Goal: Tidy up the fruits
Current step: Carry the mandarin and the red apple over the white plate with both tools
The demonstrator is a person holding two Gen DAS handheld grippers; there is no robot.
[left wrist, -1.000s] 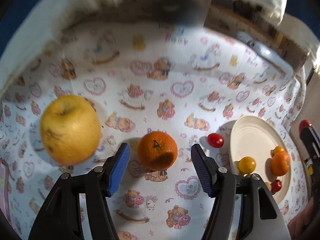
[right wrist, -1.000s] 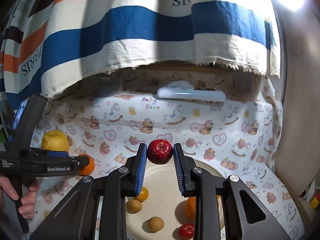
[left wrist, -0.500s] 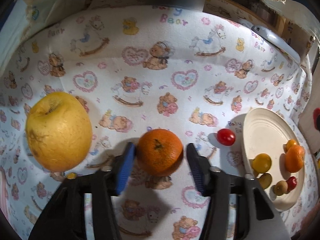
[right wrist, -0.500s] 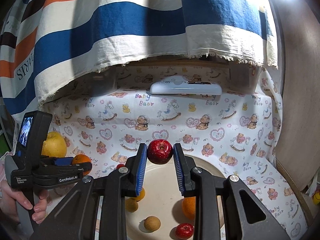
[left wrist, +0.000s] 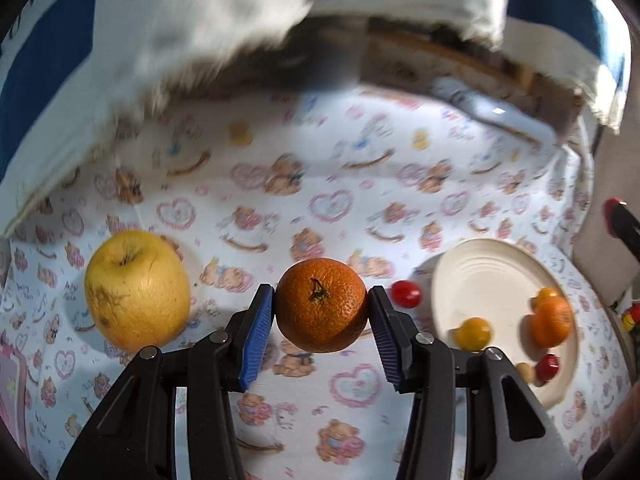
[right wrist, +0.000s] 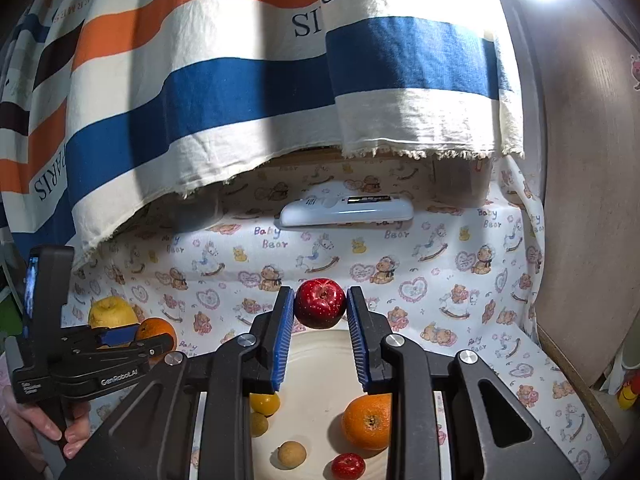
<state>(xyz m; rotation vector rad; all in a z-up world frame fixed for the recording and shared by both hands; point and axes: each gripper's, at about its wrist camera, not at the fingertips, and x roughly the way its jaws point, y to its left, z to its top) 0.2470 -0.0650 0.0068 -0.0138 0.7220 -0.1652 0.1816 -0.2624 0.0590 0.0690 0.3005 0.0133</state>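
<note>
Fruit sits in both grippers. The left gripper (left wrist: 321, 307) has its blue fingers (left wrist: 257, 336) pressed on either side of an orange (left wrist: 321, 305), stem end facing the camera; its jaws have just been closing, and now they clamp the fruit. A shadow lies on the cloth under the orange, but whether it is off the surface I cannot tell. A large yellow apple (left wrist: 137, 290) rests on the bear-print cloth (left wrist: 280, 200) to the left of the orange, and a small red tomato (left wrist: 405, 293) lies on the cloth between the orange and the white plate (left wrist: 492, 276). The right gripper (right wrist: 320, 309) is clenched on a red apple (right wrist: 320, 302), held above the far rim of that plate. In the right wrist view the plate carries a second orange (right wrist: 367, 421), a red tomato (right wrist: 348, 465), a yellow tomato (right wrist: 265, 402) and two small tan fruits (right wrist: 292, 454). A striped towel (right wrist: 240, 80) hangs at the back, above a white device (right wrist: 346, 213) on the cloth.
</note>
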